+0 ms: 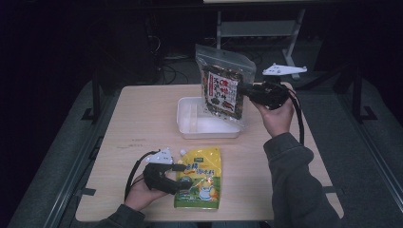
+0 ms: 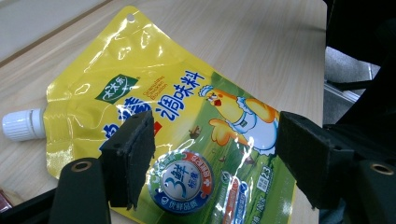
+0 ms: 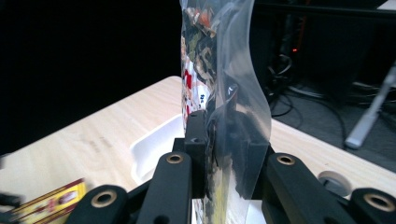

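The clear snack bag hung upright in the air over the white tray, pinched at its edge by the right gripper, jaws clamped on it. Nearer the person, the yellow pouch lay flat on the table, with the left gripper over it, jaws spread wide and not squeezing.

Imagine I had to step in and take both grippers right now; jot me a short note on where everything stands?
Right gripper: shut on the clear bag of dark dried food, held upright in the air above the white tray.
Left gripper: open, jaws astride the yellow spouted pouch, which lies flat on the table near its front edge; not gripped.
Done: bag lifted.
Left, likely: lower the bag into the tray, then pick up the pouch; the tray looks empty so far.
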The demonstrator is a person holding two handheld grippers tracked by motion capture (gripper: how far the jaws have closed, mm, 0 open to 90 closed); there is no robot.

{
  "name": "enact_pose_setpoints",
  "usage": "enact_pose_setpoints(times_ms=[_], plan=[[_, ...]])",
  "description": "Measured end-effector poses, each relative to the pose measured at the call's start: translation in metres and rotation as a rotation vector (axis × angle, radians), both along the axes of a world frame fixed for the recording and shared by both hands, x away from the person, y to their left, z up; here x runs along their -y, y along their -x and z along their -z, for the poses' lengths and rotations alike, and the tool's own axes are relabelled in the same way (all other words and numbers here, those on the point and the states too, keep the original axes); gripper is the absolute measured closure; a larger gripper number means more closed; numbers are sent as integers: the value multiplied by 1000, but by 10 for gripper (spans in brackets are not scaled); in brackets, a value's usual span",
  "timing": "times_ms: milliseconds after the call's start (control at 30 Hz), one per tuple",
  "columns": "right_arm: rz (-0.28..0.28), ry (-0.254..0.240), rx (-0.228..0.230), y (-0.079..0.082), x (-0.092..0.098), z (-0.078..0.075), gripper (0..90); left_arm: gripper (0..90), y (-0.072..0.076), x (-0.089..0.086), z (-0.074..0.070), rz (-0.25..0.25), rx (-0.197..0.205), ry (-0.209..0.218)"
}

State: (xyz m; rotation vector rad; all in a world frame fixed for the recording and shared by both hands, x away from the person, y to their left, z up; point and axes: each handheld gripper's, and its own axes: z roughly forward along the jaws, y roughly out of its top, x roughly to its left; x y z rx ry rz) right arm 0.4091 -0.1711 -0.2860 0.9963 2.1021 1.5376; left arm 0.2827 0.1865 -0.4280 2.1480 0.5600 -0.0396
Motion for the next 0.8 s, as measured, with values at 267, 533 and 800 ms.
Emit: enact_pose_setpoints(times_ms=[267, 533, 800], plan=[[41, 38, 0, -19, -13, 17, 768, 273, -1, -2, 0, -8, -3, 4], [43, 44, 0, -31, -23, 33, 768, 273, -2, -4, 0, -9, -4, 5], [63, 19, -16, -38, -21, 52, 768, 273, -3, -6, 0, -13, -4, 7]])
